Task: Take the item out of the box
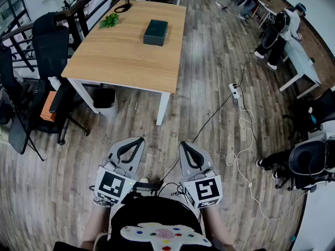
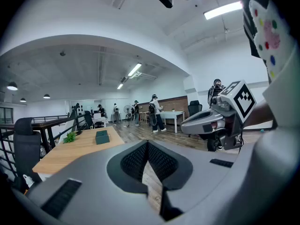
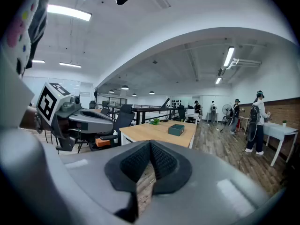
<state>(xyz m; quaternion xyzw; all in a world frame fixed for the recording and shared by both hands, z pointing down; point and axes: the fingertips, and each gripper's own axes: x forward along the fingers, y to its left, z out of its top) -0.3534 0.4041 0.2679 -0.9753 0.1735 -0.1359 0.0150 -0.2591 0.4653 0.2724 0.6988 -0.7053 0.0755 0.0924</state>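
Note:
A dark green box (image 1: 155, 32) lies closed on the far part of a wooden table (image 1: 120, 56), well ahead of me. It also shows small in the left gripper view as the box (image 2: 102, 137) and in the right gripper view as the box (image 3: 176, 129). My left gripper (image 1: 137, 140) and right gripper (image 1: 186, 145) are held side by side near my body, over the floor and short of the table. Each has its jaws shut with nothing between them. The left gripper (image 2: 147, 144) and right gripper (image 3: 151, 146) both point toward the table.
A small green plant (image 1: 109, 20) and a black object (image 1: 123, 7) sit at the table's far left. Black office chairs (image 1: 49, 56) and a railing stand to the left. A power strip (image 1: 234, 90) with cables lies on the floor to the right. People (image 1: 277, 33) stand by white desks beyond.

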